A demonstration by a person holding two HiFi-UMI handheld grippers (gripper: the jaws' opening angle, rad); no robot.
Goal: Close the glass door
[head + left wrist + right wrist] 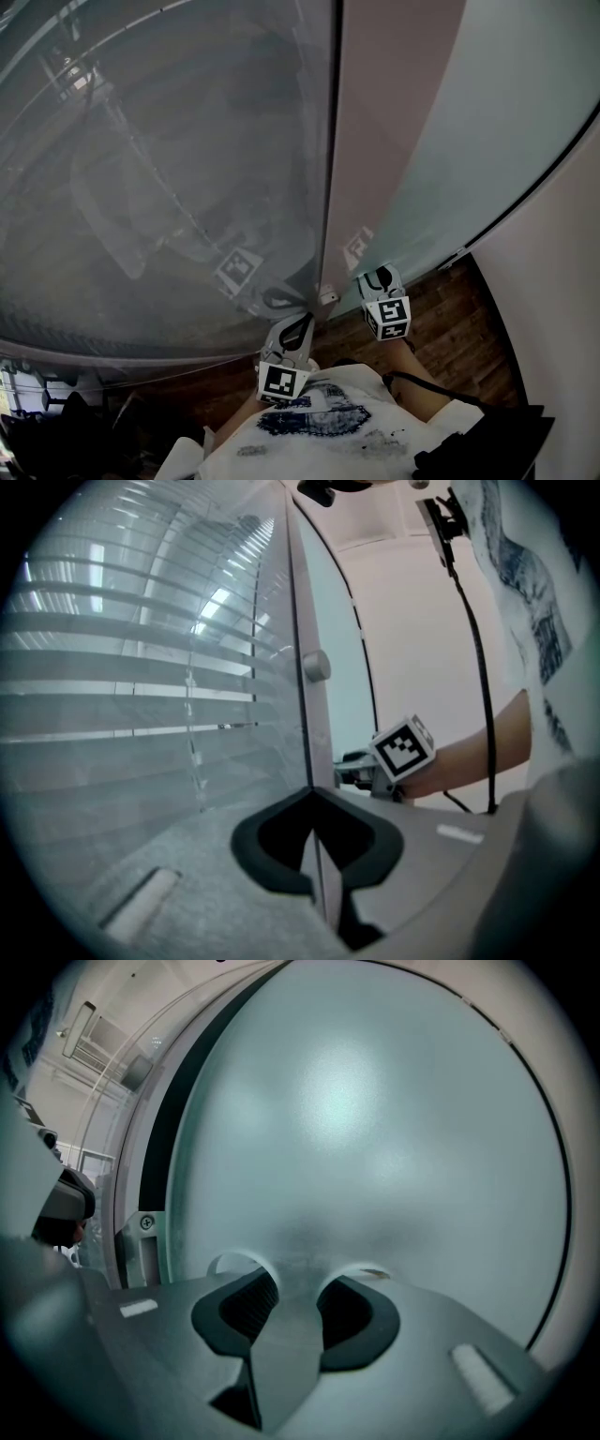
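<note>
Head view: shows left gripper (302, 323) astride edge of glass door (328, 187), right gripper (378, 278) just right, nosing frosted face; likely steers by edge, pushes flat to shut.
Left gripper view: confirms fingers (253, 855) clamped on edge; adds knob (317, 666) beyond.
Right gripper view: shows fingers (239, 1312) apart, empty, tips at door face; adds frame screw (145, 1223) left.

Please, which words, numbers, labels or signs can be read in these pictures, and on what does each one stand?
No words or numbers are readable.
Left marker cube and right marker cube: black-and-white square patterns, no letters.
Glass door: only reflections of those patterns.
Shirt: dark blue print, too blurred to read.
</note>
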